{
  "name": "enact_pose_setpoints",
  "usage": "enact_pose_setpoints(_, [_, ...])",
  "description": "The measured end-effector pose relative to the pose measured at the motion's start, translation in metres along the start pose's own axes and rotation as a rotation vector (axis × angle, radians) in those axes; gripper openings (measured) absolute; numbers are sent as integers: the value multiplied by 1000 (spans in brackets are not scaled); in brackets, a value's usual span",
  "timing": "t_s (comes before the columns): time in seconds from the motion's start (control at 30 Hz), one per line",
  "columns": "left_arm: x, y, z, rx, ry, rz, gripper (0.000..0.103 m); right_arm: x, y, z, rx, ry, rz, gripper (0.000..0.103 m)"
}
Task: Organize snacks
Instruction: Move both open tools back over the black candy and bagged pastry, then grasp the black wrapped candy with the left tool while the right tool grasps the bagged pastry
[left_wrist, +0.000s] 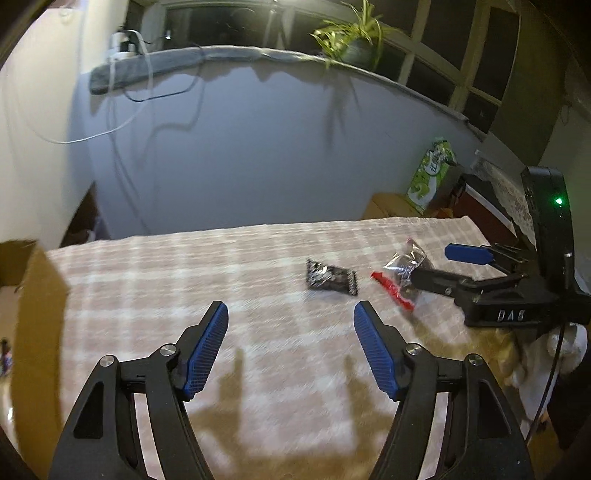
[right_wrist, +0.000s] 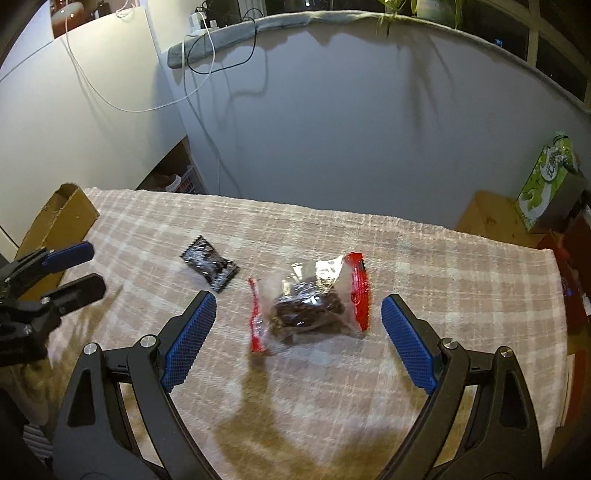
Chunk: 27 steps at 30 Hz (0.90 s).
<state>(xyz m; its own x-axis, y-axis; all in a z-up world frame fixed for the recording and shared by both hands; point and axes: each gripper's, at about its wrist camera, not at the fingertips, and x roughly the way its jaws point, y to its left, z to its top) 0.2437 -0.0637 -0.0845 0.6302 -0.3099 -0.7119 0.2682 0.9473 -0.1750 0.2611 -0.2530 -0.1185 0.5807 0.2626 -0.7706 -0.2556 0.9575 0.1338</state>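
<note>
On the checked cloth (left_wrist: 221, 266) that covered the table, seen from the left wrist camera, the left gripper (left_wrist: 291, 321) hung with its blue pads spread wide and nothing between them. Ahead of it and a little to the right lay a small black snack packet (left_wrist: 331, 277), flat on the cloth. Further right sat a clear bag with red edges (left_wrist: 400, 277), and the right gripper (left_wrist: 439, 266) reached in beside it from the right edge, its fingers apart; the blur made it hard to say whether one finger touched the bag. A cardboard box (left_wrist: 33, 295) stood at the left edge of the table, and a green carton (left_wrist: 432, 173) rose behind the far right corner.

From the right wrist camera, the right gripper (right_wrist: 299, 310) was released too, its pads set either side of the clear bag with red edges (right_wrist: 310, 299) without touching it. The black snack packet (right_wrist: 209, 266) lay just left of the bag. The left gripper (right_wrist: 86, 269) showed at the far left, open, near the cardboard box (right_wrist: 59, 229). The green carton (right_wrist: 543, 181) stood off to the right.
</note>
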Motion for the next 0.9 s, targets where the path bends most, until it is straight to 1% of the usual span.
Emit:
enact_pose_setpoints(0.2, [30, -19, 10, 61, 18, -13, 71, 18, -2, 1, -39, 15, 5, 93])
enact_pose_setpoints(0.33, [46, -28, 11, 125, 26, 1, 71, 26, -2, 2, -60, 18, 1, 93])
enact_pose_setpoints(0.47, [55, -32, 12, 167, 39, 6, 70, 35, -3, 5, -68, 27, 0, 93])
enact_pose_setpoints(0.6, [61, -34, 15, 209, 50, 5, 70, 42, -8, 5, -67, 45, 23, 93])
enact_pose_setpoints(0.77, [68, -36, 16, 226, 76, -3, 70, 46, -6, 7, -105, 51, 12, 91])
enact_pose_setpoints(0.83, [73, -37, 16, 228, 95, 2, 67, 47, -5, 7, -118, 51, 9, 89])
enact_pose_setpoints(0.87, [75, -37, 16, 226, 102, 7, 63, 47, -5, 7, -121, 51, 12, 89])
enact_pose_setpoints(0.9, [78, -37, 17, 225, 110, 13, 63, 47, -6, 7, -122, 52, 19, 88])
